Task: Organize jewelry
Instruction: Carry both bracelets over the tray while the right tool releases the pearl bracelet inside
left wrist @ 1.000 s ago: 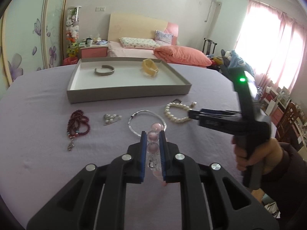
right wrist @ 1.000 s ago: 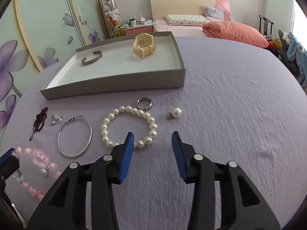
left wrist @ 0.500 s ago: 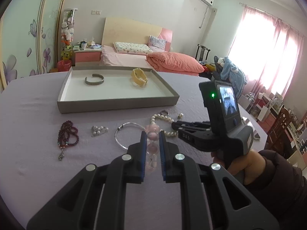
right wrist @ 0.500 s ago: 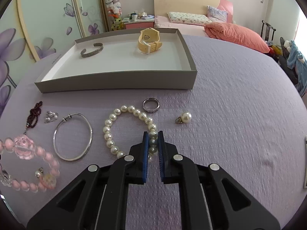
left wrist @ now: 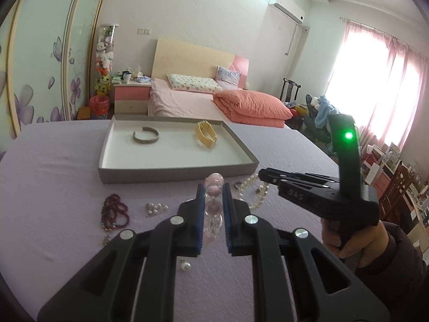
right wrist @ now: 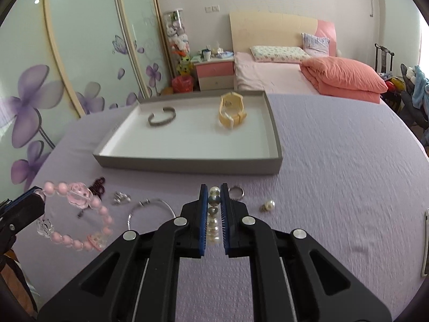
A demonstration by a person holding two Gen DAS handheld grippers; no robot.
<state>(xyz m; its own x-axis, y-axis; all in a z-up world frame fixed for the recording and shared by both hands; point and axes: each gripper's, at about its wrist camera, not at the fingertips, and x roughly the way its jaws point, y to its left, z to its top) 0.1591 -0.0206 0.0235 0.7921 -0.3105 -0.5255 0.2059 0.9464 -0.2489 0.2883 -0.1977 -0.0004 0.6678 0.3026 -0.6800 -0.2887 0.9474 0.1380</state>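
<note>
- Pearl bracelet (right wrist: 213,221), flat on the purple surface (right wrist: 335,187) a second ago, now hangs pinched in my right gripper (right wrist: 214,209), lifted clear.
- Pink bead bracelet (left wrist: 213,204) stays clamped in my left gripper (left wrist: 213,209), raised too.
- Grey tray (right wrist: 187,165) sits at twelve o'clock beyond both.

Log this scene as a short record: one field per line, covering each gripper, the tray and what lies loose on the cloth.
left gripper: shut on pink bead bracelet, lifted off the cloth
right gripper: shut on pearl bracelet
tray: holds silver cuff and yellow watch
loose on purple cloth: silver ring, pearl pendant, silver bangle, dark red beads
</note>
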